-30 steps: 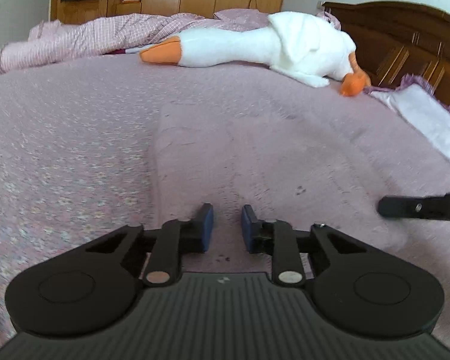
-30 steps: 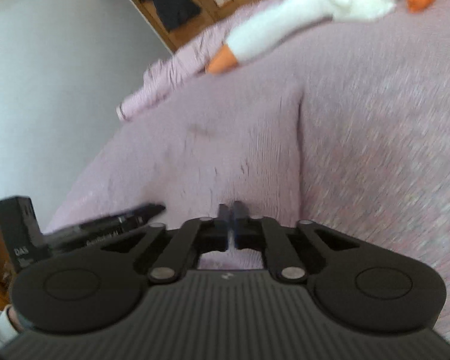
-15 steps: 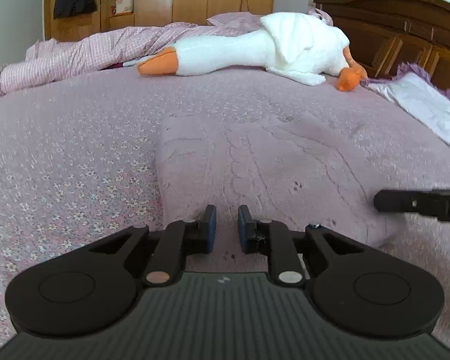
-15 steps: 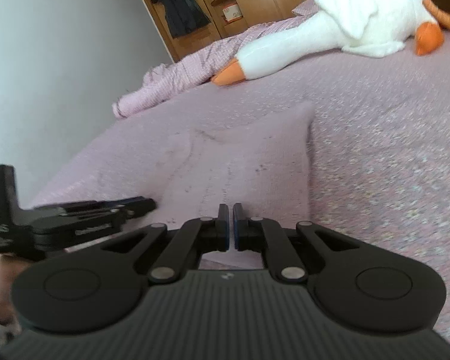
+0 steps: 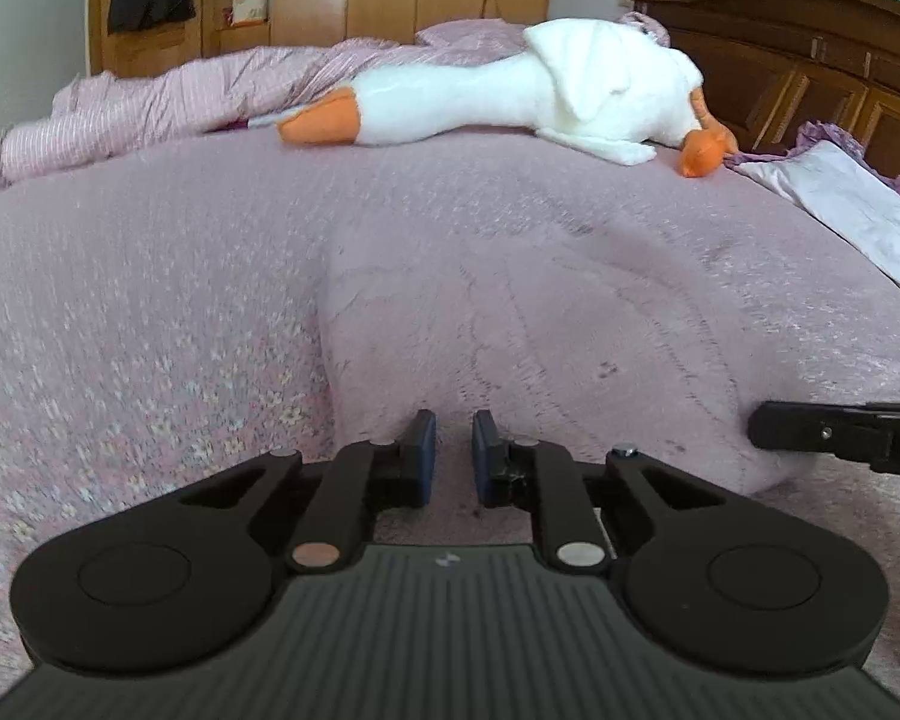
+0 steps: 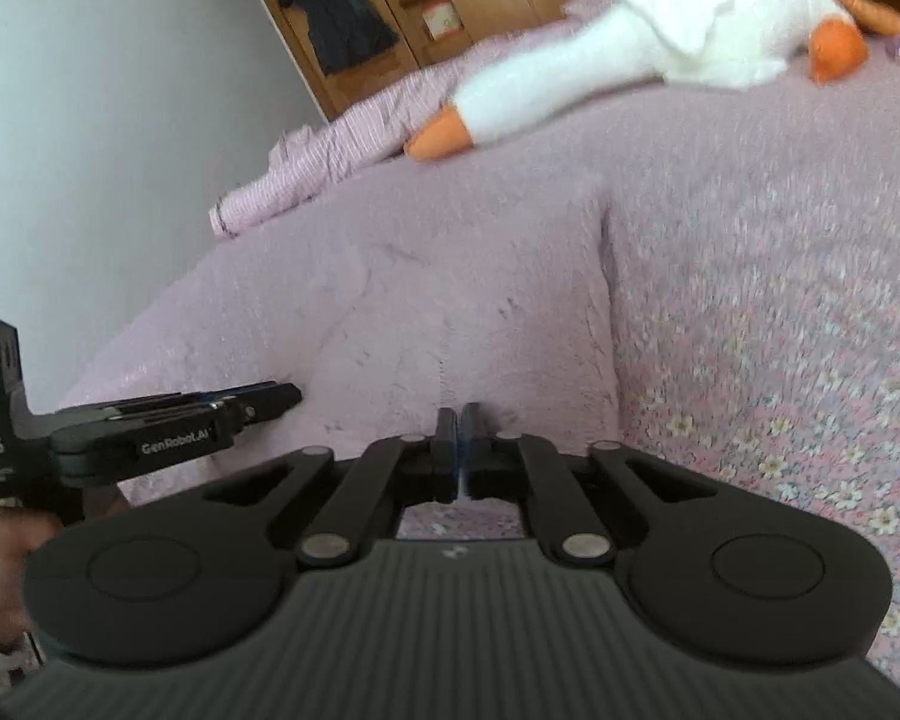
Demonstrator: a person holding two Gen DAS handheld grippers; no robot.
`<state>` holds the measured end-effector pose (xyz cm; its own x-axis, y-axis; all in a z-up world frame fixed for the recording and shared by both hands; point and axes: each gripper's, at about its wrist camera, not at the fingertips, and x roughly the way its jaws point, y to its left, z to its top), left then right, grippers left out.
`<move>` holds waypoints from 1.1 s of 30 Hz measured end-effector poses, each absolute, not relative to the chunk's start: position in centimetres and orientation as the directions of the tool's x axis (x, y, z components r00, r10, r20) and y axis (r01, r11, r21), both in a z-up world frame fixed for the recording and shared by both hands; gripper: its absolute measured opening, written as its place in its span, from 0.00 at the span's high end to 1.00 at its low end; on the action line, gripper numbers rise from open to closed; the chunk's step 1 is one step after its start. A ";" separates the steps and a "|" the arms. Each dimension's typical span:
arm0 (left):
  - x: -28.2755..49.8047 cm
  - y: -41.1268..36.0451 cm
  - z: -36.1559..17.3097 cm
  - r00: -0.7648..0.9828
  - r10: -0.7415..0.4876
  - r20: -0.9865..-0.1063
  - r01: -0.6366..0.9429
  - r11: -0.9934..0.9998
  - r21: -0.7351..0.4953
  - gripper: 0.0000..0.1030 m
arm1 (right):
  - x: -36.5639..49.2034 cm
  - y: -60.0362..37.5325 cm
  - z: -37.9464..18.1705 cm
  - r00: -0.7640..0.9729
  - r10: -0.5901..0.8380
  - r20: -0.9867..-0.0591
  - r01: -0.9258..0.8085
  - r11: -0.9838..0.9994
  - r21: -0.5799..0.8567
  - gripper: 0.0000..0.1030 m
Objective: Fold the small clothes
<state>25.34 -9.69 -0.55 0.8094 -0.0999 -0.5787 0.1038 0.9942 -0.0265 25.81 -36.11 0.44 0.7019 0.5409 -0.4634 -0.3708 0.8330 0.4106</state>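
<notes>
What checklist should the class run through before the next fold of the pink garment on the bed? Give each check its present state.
1. Right gripper holds the near edge of the pink garment: jaws closed at the hem, though fabric between the pads cannot be made out: cannot tell.
2. Left gripper holds the near edge: jaws apart, nothing clamped: not ok.
3. Garment lies spread flat ahead: ok.
4. Plush goose is clear of the garment: it lies apart, at the far side of the bed: ok.
5. The two grippers are apart from each other: a gap shows between them in both views: ok.
</notes>
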 end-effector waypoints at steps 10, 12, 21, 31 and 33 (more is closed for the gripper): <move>18.6 -11.5 6.1 0.883 -0.168 -0.439 0.180 0.984 -0.015 0.19 | 20.0 -35.8 3.9 0.800 0.511 -0.314 -0.435 0.855 0.281 0.90; 17.3 -11.4 6.8 0.903 -0.176 -0.393 0.186 0.982 -0.013 0.11 | 19.2 -35.8 4.0 0.823 0.484 -0.298 -0.418 0.870 0.261 0.68; 14.6 -10.0 4.9 0.953 -0.165 -0.253 0.165 0.986 -0.020 0.00 | 18.2 -35.9 2.4 0.878 0.458 -0.136 -0.436 0.885 0.162 0.18; 18.5 -8.2 -2.5 0.921 -0.197 -0.335 0.199 0.980 -0.031 0.00 | 20.3 -35.9 -0.7 0.913 0.387 -0.132 -0.375 0.921 0.106 0.07; 18.4 -8.3 -2.8 0.923 -0.202 -0.328 0.207 0.978 -0.020 0.00 | 20.9 -36.1 -0.9 0.912 0.377 -0.164 -0.359 0.925 0.126 0.07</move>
<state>18.40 -8.34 -2.77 0.9229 -0.2016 -0.3281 0.2067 0.9782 -0.0196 20.91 -36.05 -0.86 0.9117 0.3766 -0.1645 -0.3591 0.9247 0.1264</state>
